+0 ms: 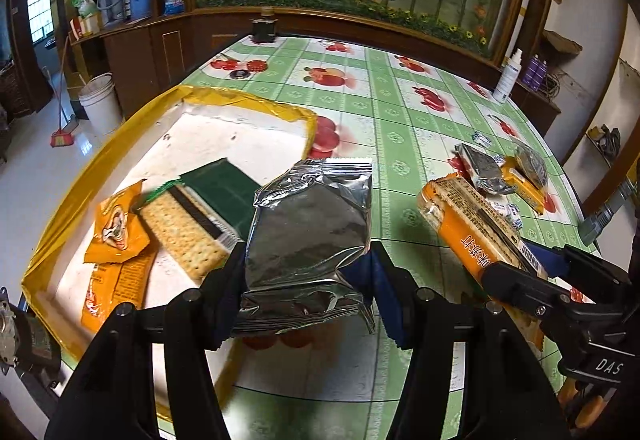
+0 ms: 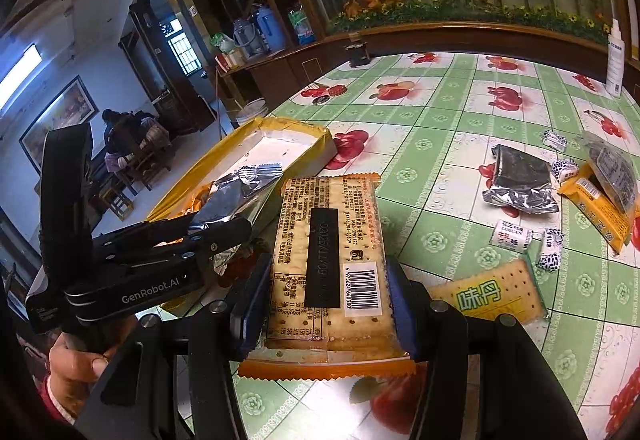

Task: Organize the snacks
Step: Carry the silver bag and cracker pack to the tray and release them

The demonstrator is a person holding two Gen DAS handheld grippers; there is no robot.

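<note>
My left gripper (image 1: 304, 276) is shut on a silver foil snack packet (image 1: 310, 236), held just over the right edge of a yellow-rimmed white box (image 1: 60, 208). In that box lie an orange packet (image 1: 118, 228) and a green cracker pack (image 1: 188, 228). My right gripper (image 2: 324, 296) is shut on an orange cracker pack (image 2: 328, 260) with a barcode, held above the table to the right of the box (image 2: 224, 156). That same cracker pack (image 1: 472, 224) shows at the right in the left wrist view. The left gripper (image 2: 224, 230) with its foil packet (image 2: 240, 192) appears in the right wrist view.
The round table (image 2: 440, 144) has a green checked cloth with fruit prints. On its right side lie another foil packet (image 2: 518, 180), an orange pack (image 2: 600, 208), small wrapped candies (image 2: 512, 236) and a yellow-green cracker pack (image 2: 492, 296). A white bottle (image 2: 616, 60) stands at the far right edge.
</note>
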